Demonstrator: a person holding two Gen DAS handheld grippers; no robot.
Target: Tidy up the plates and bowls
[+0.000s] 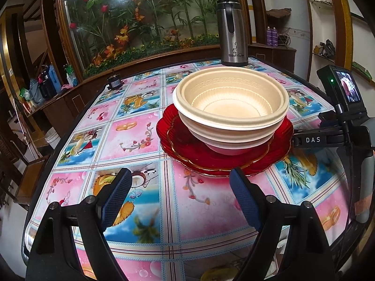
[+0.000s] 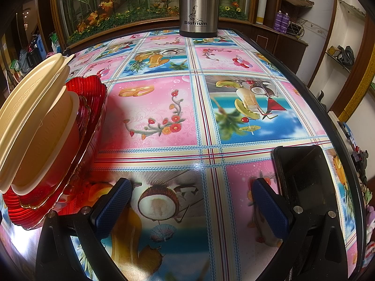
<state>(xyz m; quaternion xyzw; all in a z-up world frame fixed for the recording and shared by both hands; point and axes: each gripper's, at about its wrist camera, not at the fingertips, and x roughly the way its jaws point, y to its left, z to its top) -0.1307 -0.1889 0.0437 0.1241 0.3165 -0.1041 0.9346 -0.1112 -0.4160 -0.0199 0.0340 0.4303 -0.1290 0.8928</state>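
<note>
Cream bowls (image 1: pixel 230 110) are nested in a stack on stacked red glass plates (image 1: pixel 187 145) in the middle of the table. My left gripper (image 1: pixel 180 182) is open and empty, just in front of the plates' near rim. In the right wrist view the same bowls (image 2: pixel 35 117) and red plates (image 2: pixel 89 98) stand at the left edge. My right gripper (image 2: pixel 192 194) is open and empty, low over the tablecloth to the right of the stack. The right gripper's body (image 1: pixel 339 135) shows at the right of the left wrist view.
A steel thermos jug (image 1: pixel 230 32) stands at the table's far edge, also in the right wrist view (image 2: pixel 199 7). A black phone (image 2: pixel 304 180) lies by my right finger. A small black object (image 1: pixel 114 83) sits at the far left corner. The colourful tablecloth (image 1: pixel 131 135) covers the table.
</note>
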